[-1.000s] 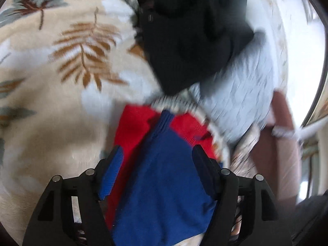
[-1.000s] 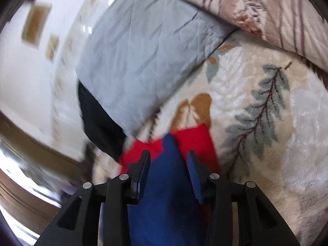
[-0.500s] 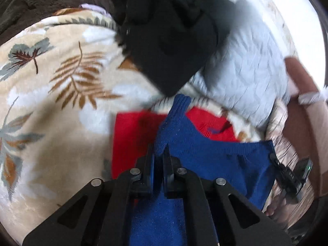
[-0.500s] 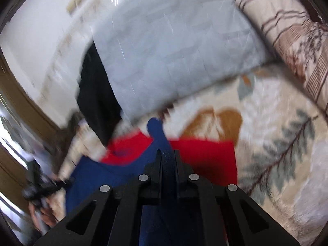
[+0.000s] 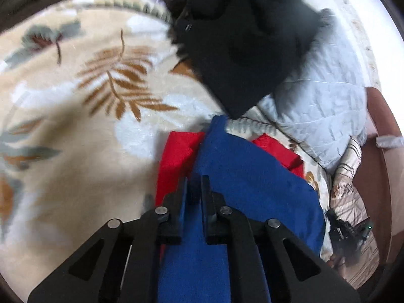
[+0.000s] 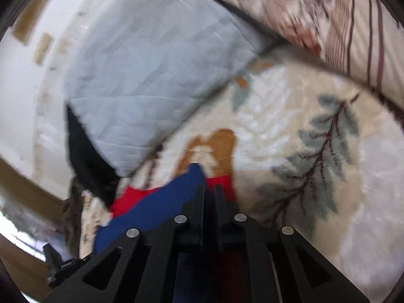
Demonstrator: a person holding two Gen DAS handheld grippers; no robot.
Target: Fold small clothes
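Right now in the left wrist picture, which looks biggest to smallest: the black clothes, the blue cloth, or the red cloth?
1. Blue cloth, though it lies nearest the camera, so the black clothes may rival it.
2. Black clothes.
3. Red cloth, mostly hidden under the blue.

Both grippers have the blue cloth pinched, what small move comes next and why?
Probably lift both together. The left gripper and right gripper are each shut on the blue garment, which still lies over the red garment.

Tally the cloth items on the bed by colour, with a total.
Blue: 1, the blue garment, held by both grippers
Red: 1, the red garment underneath
Black: 1, the black garment
Grey: 1, the grey quilted pillow
Total: 4
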